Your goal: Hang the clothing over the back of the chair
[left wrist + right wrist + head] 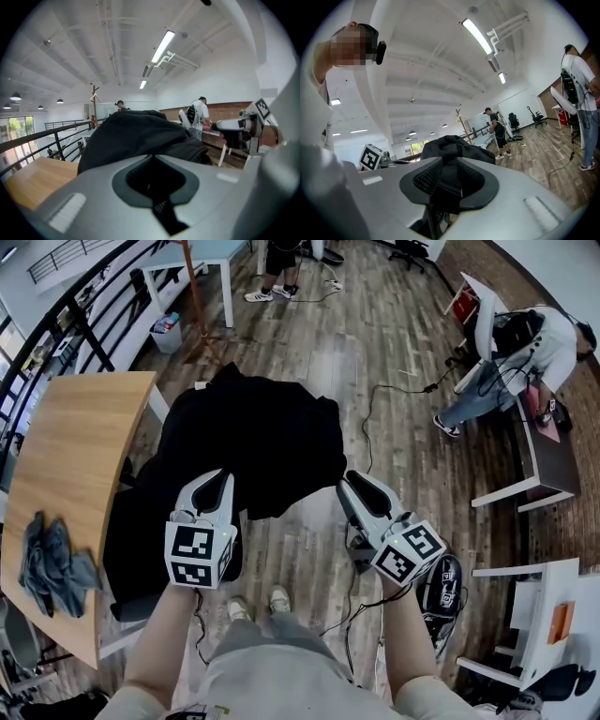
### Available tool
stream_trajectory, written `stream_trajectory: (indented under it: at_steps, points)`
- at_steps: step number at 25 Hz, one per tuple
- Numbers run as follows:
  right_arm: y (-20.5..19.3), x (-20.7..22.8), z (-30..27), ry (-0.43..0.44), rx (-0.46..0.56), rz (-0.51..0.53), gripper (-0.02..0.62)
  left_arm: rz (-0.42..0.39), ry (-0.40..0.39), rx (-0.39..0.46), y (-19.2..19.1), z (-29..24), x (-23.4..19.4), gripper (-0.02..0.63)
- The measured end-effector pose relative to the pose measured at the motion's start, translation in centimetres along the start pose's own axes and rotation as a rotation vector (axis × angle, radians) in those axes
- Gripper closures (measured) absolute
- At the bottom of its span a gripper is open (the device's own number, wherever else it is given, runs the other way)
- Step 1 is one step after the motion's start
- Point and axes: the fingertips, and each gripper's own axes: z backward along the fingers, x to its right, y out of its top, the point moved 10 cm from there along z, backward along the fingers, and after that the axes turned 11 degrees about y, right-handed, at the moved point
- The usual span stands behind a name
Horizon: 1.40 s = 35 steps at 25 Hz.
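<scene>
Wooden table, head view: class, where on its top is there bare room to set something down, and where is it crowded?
The light wooden tabletop is bare over its far and middle stretch, bordered on the right by the black garment. Its near end is crowded by a crumpled grey cloth.

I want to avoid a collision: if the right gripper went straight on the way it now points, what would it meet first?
The black garment itself. The right gripper is closed on a fold of it, and the bunched cloth rises directly ahead of the jaws. What lies behind the bunch is hidden.
</scene>
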Motion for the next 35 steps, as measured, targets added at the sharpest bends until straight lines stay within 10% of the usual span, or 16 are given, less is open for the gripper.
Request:
stream_trajectory:
  at_steps: [13,35]
  points:
    - [0.0,0.0,-2.9,-0.146,-0.075,0.158,0.56,-0.009,-0.012,-0.002,0.4,1.1,0.0,0.597]
    - [-7.7,2.2,-7.2,-0.16,-0.225,0.02,0.581,0.05,-0.074,0.006,-1.3,-0.2,0.2,0.597]
